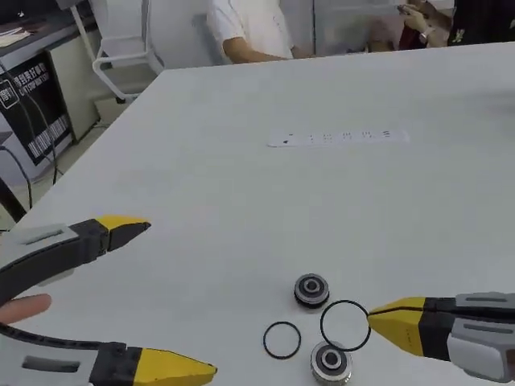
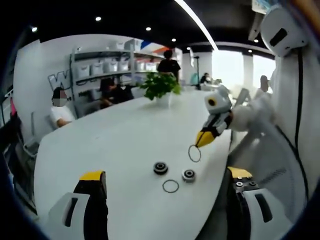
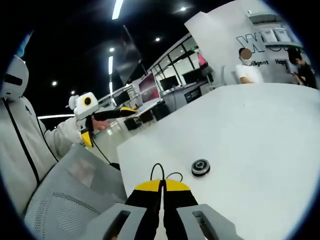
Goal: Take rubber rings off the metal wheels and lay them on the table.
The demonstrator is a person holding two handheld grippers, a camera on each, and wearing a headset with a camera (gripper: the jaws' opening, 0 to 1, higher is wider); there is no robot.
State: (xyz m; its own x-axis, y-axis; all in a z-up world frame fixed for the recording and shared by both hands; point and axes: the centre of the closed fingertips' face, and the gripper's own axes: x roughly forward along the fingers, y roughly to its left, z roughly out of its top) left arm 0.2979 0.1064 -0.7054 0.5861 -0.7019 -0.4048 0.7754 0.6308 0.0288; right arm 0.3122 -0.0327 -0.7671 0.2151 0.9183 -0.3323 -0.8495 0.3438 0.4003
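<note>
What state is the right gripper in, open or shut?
Shut on a rubber ring: the right gripper shows its yellow jaws closed together in its own view, with the ring's loop pinched between them.

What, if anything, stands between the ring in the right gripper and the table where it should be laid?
Nothing fully blocks it. The right gripper holds the rubber ring above the table, close to two metal wheels and a ring already laid down; bare tabletop lies beside them.

Bright overhead ceiling strips, soft shadows, fisheye-warped edges
</note>
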